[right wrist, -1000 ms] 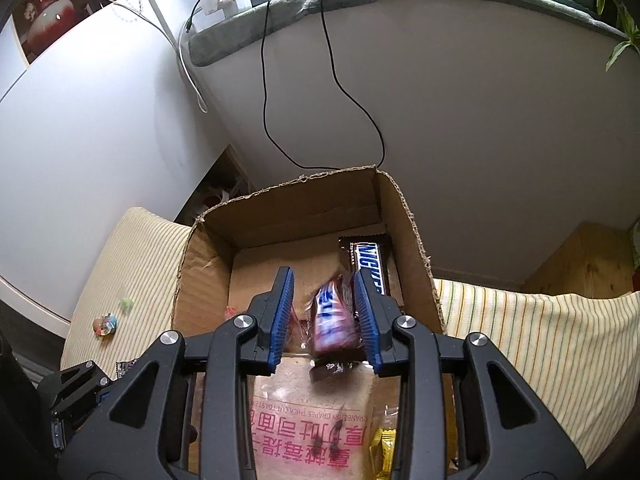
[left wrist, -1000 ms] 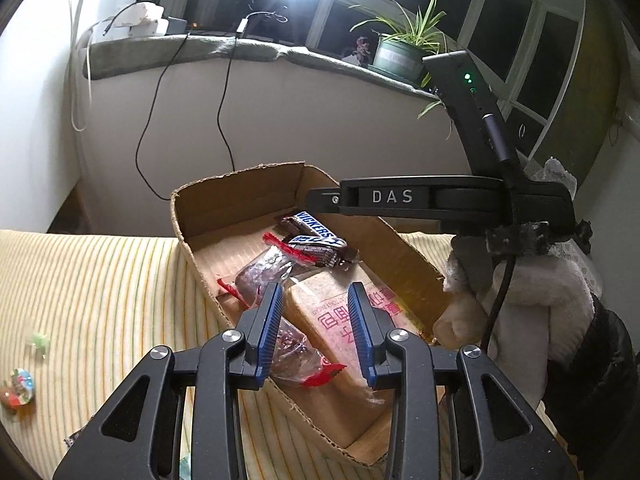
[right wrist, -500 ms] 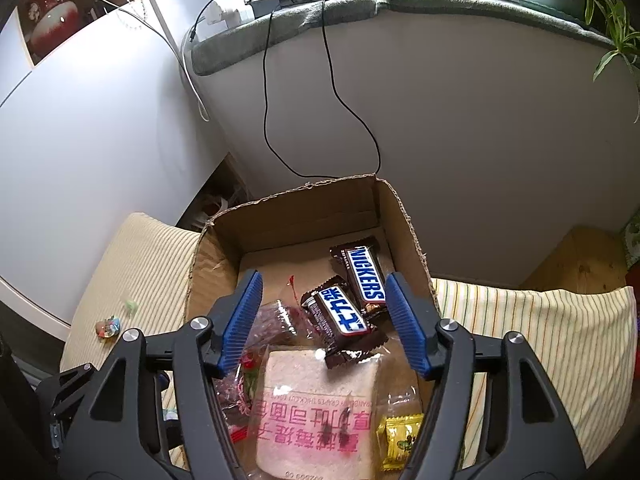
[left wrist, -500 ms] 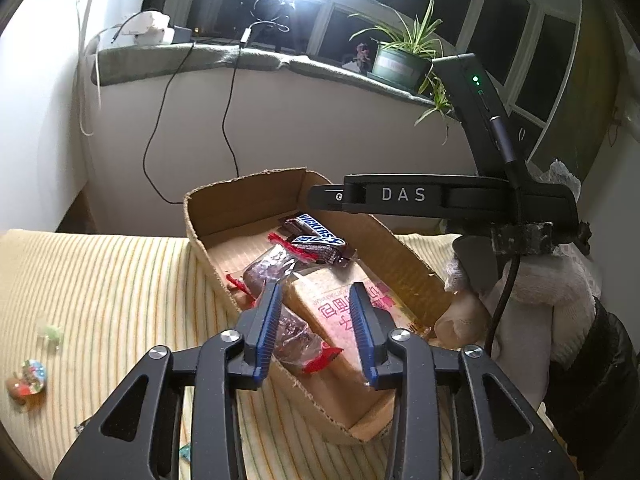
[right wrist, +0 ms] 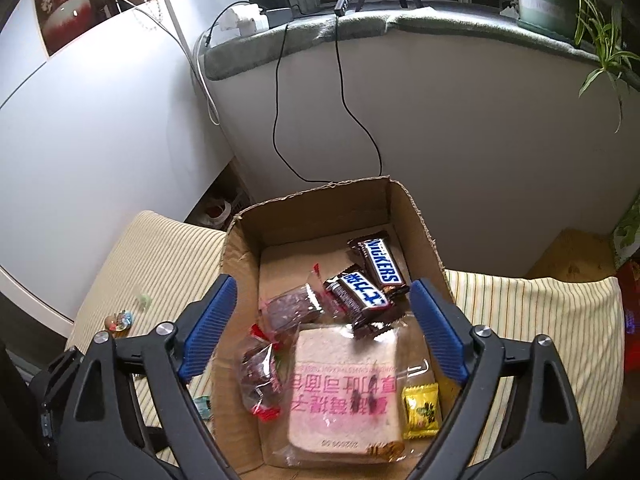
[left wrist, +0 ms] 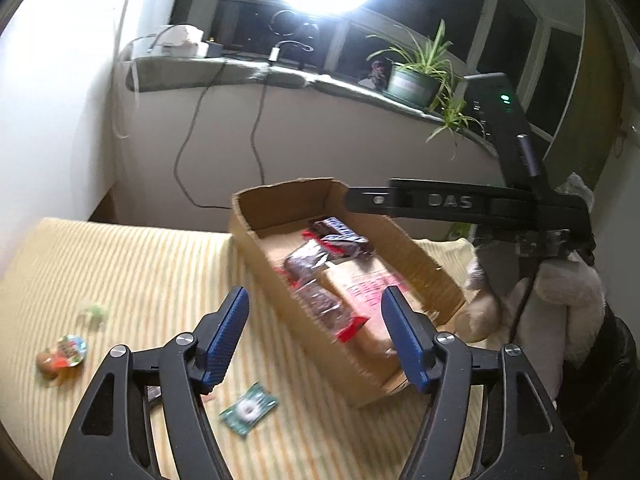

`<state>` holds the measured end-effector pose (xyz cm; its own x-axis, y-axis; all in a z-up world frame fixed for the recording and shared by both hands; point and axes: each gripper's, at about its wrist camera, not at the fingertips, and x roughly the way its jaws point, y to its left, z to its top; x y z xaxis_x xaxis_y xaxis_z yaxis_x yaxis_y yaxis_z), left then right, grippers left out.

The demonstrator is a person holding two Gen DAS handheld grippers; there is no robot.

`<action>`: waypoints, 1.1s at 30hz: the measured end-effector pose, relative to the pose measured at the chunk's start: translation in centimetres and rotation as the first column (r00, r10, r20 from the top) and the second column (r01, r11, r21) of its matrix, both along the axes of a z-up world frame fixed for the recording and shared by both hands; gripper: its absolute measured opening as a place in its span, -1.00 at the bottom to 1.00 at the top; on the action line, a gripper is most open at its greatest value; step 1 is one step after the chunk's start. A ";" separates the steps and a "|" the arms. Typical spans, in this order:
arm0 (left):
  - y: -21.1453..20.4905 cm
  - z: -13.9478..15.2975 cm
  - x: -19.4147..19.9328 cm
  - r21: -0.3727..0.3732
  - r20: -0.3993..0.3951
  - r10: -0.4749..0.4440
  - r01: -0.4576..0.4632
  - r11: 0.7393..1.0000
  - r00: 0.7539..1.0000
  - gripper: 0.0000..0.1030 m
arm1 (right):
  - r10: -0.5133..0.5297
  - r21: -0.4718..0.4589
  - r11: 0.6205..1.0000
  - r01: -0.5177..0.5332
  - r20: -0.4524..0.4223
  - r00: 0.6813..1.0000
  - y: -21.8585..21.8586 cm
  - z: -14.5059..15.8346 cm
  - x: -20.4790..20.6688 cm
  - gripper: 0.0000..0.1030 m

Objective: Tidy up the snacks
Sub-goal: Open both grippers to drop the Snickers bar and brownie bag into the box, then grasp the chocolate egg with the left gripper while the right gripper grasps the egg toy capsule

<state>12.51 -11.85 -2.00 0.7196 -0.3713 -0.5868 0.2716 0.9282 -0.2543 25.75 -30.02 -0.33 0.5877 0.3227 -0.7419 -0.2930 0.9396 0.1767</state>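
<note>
Cardboard walls frame the catch so far: in the box (right wrist: 416,224) lie two Snickers bars (right wrist: 366,276), two dark red-ended packets (right wrist: 280,332), a wrapped slice of bread (right wrist: 344,388) and a small yellow sweet (right wrist: 420,410). My right gripper (right wrist: 322,328) hangs over them with its jaws, which have just been opening, spread wide and nothing between the blue pads. My left gripper (left wrist: 316,336) is likewise released, its jaws also just opened and bare, pointing across the near corner of the box.

What is left to gather sits on the striped cloth (left wrist: 132,280), all of it to the left of the box and on my left hand's side. A green-wrapped sweet (left wrist: 248,408) lies just beside the left finger (left wrist: 226,336), low and close, its long axis slanting up toward the box. Farther out to the left rest a colourful round sweet (left wrist: 62,354) and a pale green one (left wrist: 94,312), well apart from the box.

I judge the left gripper the nearer tool for the green wrapper, which calls for a swing down and leftward, away from the box, before closing across its short side.
</note>
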 end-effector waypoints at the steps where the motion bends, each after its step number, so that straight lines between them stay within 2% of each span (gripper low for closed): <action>1: 0.5 0.0 -0.2 0.000 0.000 0.009 -0.009 1.000 1.000 0.33 | 0.003 -0.002 1.000 -0.003 0.002 1.000 0.2 0.1 -0.2 0.77; 9: 6.2 -0.6 -2.6 0.012 -0.001 0.121 -0.121 0.993 0.993 0.33 | 0.056 0.000 0.998 -0.056 0.030 0.998 2.3 1.0 -3.2 0.77; 15: 11.6 -1.6 -4.7 0.016 -0.020 0.226 -0.226 0.974 0.974 0.33 | 0.130 0.013 0.991 -0.131 0.064 0.989 4.7 1.6 -5.9 0.77; 20: 14.6 -2.4 -6.2 0.018 -0.033 0.280 -0.279 0.960 0.959 0.33 | 0.210 -0.002 0.978 -0.210 0.089 0.974 7.5 1.8 -8.2 0.77; 27: 17.0 -3.8 -6.9 0.027 -0.059 0.321 -0.320 0.947 0.945 0.30 | 0.331 -0.030 0.944 -0.330 0.094 0.939 12.1 0.5 -11.6 0.77; 33: 18.4 -4.9 -6.6 0.037 -0.078 0.325 -0.323 0.946 0.943 0.11 | 0.394 -0.065 0.918 -0.390 0.058 0.917 15.4 -2.0 -12.7 0.77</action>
